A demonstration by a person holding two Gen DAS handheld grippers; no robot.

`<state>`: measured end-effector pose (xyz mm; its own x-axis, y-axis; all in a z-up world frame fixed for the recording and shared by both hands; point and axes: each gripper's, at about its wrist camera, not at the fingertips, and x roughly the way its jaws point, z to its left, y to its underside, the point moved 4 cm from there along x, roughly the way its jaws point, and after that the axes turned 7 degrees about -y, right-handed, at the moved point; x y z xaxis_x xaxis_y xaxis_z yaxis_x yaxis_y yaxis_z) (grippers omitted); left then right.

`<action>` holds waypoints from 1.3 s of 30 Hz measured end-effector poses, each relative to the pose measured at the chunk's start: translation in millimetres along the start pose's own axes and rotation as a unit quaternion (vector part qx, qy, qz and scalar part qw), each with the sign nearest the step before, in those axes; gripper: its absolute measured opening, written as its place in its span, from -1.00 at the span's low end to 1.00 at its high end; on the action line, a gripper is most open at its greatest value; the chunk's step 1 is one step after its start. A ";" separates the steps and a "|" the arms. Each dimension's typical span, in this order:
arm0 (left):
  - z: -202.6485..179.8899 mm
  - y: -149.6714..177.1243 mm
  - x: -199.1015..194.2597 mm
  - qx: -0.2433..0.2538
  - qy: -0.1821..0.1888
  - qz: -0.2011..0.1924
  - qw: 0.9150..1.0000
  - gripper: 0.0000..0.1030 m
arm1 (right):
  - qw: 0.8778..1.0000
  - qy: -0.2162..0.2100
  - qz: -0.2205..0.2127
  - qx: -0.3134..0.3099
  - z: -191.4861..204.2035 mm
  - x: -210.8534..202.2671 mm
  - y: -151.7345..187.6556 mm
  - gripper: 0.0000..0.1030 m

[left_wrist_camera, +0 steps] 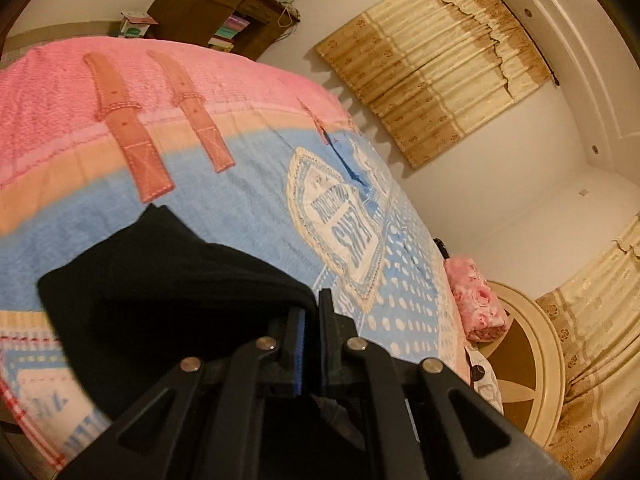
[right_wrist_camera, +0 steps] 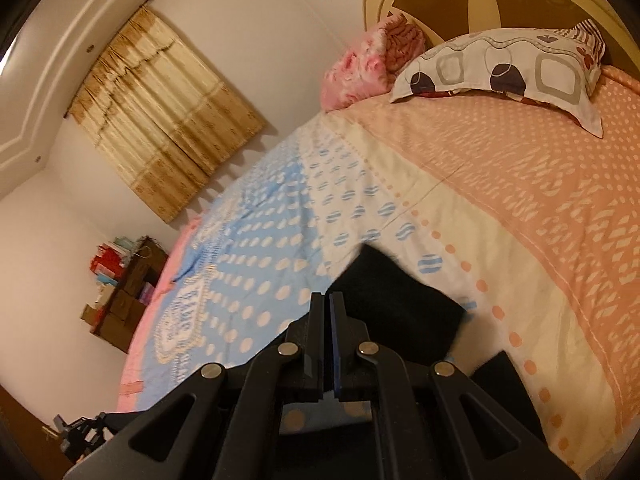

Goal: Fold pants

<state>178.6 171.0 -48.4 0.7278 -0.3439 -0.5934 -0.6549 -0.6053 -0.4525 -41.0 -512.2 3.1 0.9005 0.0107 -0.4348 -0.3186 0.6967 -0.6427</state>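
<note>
A: Looking along the left wrist view, the left gripper [left_wrist_camera: 312, 312] has its fingers pinching an edge of the black pants [left_wrist_camera: 168, 280], lifted over the patterned bed cover [left_wrist_camera: 248, 184]

B: Right wrist view?

A: The right gripper [right_wrist_camera: 329, 312] has its fingers pressed together on another edge of the pants [right_wrist_camera: 400, 300], near the pillow [right_wrist_camera: 512, 68]

B: Progress?

A: Early, I judge: cloth raised, no finished fold showing

B: Containers?

A: Only cardboard boxes [right_wrist_camera: 120, 312] by the wall; contents unclear

Black pants [left_wrist_camera: 168, 280] mostly hidden behind left gripper [left_wrist_camera: 312, 312], cut off at frame bottom. Right gripper [right_wrist_camera: 330, 312] pad contact with the cloth unreadable. Bedspread [right_wrist_camera: 280, 220] lettering blurred. Shelf [right_wrist_camera: 124, 300] contents too small.
</note>
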 end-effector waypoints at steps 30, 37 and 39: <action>135.9 56.1 6.2 -0.015 -0.196 0.027 0.980 -0.90 | 0.981 0.063 -0.022 0.181 -154.7 -94.9 114.3 -0.93; 116.1 47.7 -25.7 0.046 -0.245 -0.026 0.968 -0.90 | 0.992 0.027 -0.013 0.126 -141.4 -89.2 84.3 -0.65; 97.7 48.2 -28.4 0.073 -0.232 -0.030 0.970 -0.89 | 0.994 0.021 -0.003 0.107 -134.9 -78.8 76.6 0.44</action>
<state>106.5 221.7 -118.5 0.6182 0.0688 -0.7830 -0.6607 -0.4942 -0.5651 -176.3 -556.4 -96.9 0.8878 -0.0205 -0.4598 -0.2386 0.8338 -0.4978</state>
